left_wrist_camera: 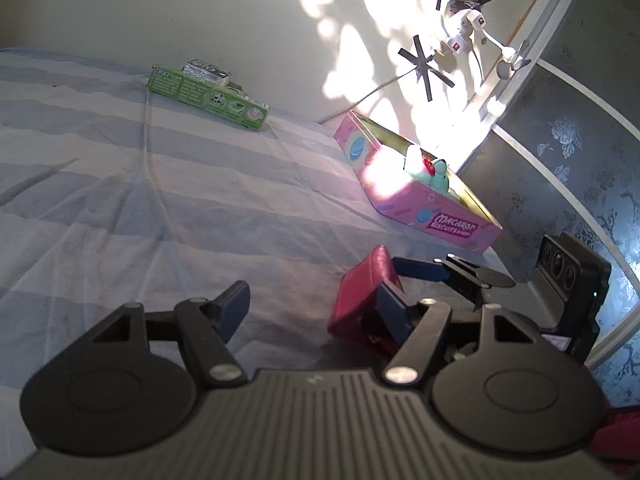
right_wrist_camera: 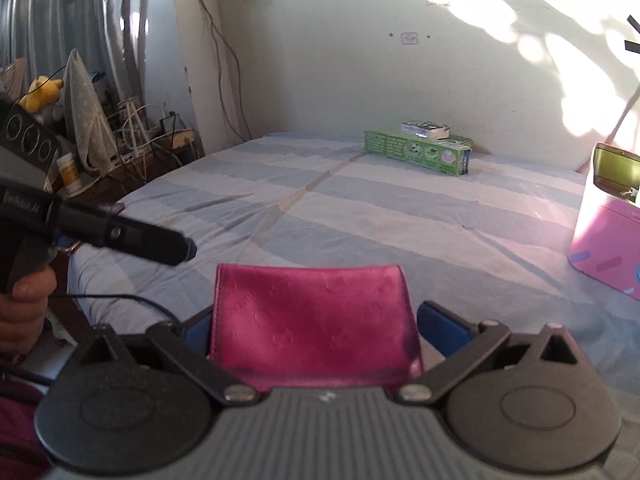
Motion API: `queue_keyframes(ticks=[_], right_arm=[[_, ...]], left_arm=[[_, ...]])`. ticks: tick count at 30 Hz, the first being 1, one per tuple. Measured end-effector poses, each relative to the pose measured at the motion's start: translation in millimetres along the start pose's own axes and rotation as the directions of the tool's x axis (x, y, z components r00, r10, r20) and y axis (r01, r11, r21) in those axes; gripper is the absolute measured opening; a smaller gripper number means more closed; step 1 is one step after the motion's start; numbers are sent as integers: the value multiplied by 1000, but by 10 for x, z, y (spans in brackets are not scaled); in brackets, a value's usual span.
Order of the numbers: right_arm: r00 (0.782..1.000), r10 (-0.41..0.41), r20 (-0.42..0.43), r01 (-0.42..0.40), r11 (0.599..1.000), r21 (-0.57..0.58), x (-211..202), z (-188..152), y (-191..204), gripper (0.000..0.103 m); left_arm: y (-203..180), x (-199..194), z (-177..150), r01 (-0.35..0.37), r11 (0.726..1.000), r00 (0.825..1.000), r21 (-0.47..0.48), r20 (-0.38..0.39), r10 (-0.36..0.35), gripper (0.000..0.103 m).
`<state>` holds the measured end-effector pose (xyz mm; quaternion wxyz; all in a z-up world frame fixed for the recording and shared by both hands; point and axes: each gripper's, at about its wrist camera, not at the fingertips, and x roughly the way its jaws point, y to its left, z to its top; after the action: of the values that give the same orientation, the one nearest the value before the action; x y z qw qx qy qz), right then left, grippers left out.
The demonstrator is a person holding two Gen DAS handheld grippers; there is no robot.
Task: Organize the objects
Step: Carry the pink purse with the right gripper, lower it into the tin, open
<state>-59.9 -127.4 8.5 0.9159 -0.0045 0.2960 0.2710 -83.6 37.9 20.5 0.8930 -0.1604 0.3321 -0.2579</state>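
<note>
Landmark: we place everything relative to the pink tin [left_wrist_camera: 420,200], which sits open on the striped bedsheet [left_wrist_camera: 160,200] near the wall.
Writing on the tin: we read "Macaron Biscuits" on its end face; a smaller word after it is too fine to read.
Inside the tin: we see a mint-green soft item [left_wrist_camera: 434,174] with something red and something white beside it; what they are we cannot tell.
Green carton [left_wrist_camera: 208,98]: well apart from the tin, farther along the wall; its print is too small to read, though round pictures show on its side.
On the carton: a small silvery packet [left_wrist_camera: 208,70] lies on top, its label unreadable.
Red wallet [right_wrist_camera: 314,320]: near the tin's labelled end, lifted off the sheet, with a faint embossed pattern and no readable text.
Right gripper [right_wrist_camera: 316,328]: we see its blue pads pressed against both sides of the wallet, holding it.
Left gripper [left_wrist_camera: 308,308]: on the wallet's far side from the tin; its jaws stand apart with only sheet between them, and one finger [left_wrist_camera: 390,308] sits just beside the wallet; we cannot tell if it touches.
Left gripper body: in the right wrist view we make out pale lettering on its side, too blurred to read, and a hand [right_wrist_camera: 24,312] on the handle.
</note>
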Motion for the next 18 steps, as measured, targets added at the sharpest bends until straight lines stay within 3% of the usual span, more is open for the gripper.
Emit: queue_keyframes(ticks=[3,6,9,11,18], right_arm=[[997,-65,-44,67,997,31,239,56,86,103],[991,-96,-88,94,995,-31,413,28,255,103],[1000,-18,-25,15,995,-94,288,-14,354,103],[1000,-12,20,14,994,-107,215,-16,353,103],[998,34,58,-33,999,-7,63,-41,128,103]], left_arm=[[4,46,7,-23,1000,1000,-13,-7,22,71],[65,-3,11,-41,999,999,-35,5,42,71],[139,-78,19,-48,997,999,-57,18,49,71],[166,-102,28,-23,997,1000,-67,19,24,71],[9,-36,-6,74,997,997,-12,-17,-74,71]])
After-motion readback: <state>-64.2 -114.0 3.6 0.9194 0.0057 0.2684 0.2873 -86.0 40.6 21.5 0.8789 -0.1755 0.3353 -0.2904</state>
